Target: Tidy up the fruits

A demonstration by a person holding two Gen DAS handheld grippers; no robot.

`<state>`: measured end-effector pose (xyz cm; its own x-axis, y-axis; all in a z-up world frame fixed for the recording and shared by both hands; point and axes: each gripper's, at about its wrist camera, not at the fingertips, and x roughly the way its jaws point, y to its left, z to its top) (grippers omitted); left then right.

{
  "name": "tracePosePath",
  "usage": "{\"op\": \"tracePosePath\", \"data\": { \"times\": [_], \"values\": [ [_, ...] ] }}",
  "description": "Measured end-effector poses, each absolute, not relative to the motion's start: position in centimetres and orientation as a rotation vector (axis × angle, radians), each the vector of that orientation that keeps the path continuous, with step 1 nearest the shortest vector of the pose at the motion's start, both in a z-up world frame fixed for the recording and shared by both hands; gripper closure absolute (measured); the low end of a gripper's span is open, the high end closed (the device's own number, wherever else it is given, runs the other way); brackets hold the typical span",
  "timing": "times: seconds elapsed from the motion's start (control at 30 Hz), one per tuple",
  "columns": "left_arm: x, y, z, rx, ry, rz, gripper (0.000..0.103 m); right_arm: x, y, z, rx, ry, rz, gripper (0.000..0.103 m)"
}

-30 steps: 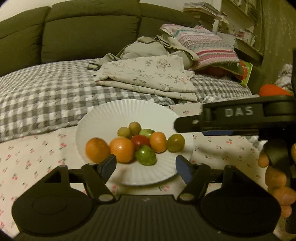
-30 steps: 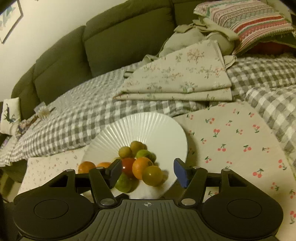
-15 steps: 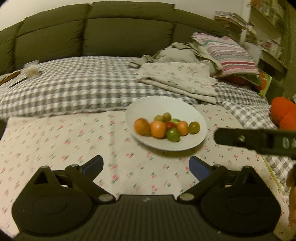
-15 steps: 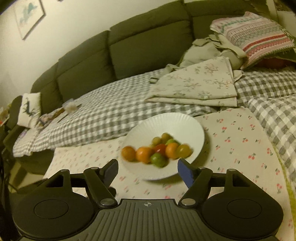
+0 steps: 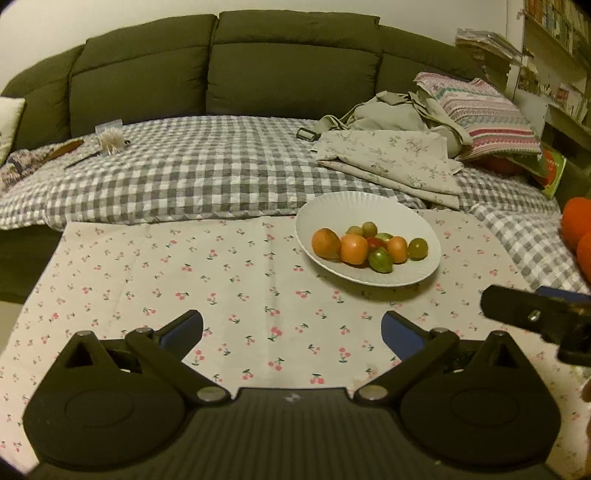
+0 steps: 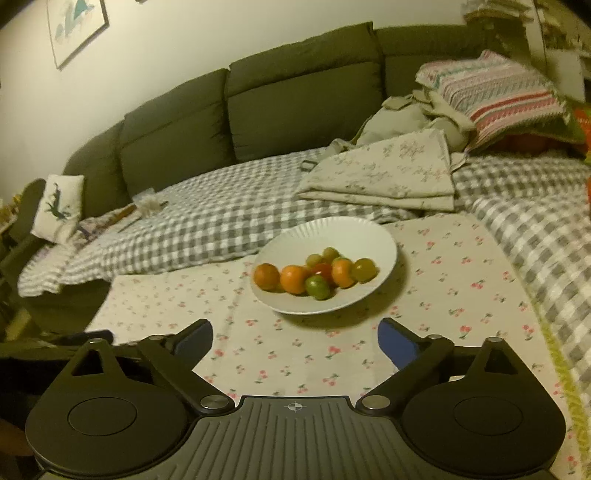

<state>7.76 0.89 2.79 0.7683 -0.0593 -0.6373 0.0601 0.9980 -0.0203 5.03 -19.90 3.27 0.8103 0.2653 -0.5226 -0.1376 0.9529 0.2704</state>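
Fruits point(image 5: 369, 248) lie in a left-to-right row on plate point(image 5: 424, 273); both grippers gape, empty.

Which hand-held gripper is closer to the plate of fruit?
Right, slightly. The right hand-held gripper faces the white plate nearly head-on. The left hand-held gripper sits farther back, with the plate off to its right. Both are open and empty.

A home living room: a dark green sofa point(image 5: 288, 70) spread with a checked blanket point(image 5: 192, 173), a striped cushion point(image 5: 484, 114) at its right end, a framed picture point(image 6: 75, 31) above it.
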Motion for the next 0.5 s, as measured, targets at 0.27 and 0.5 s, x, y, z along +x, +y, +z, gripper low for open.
{"op": "tracePosePath", "data": {
  "times": [0.27,0.5],
  "values": [
    [7.3,0.6,3.0,0.003,0.693,-0.059,0.001,4.3,-18.9,3.3,0.160,0.569,0.212,0.000],
    [7.2,0.7,2.9,0.000,0.695,-0.066,0.001,3.8,-18.6,3.5,0.128,0.558,0.210,0.000]
  ]
}}
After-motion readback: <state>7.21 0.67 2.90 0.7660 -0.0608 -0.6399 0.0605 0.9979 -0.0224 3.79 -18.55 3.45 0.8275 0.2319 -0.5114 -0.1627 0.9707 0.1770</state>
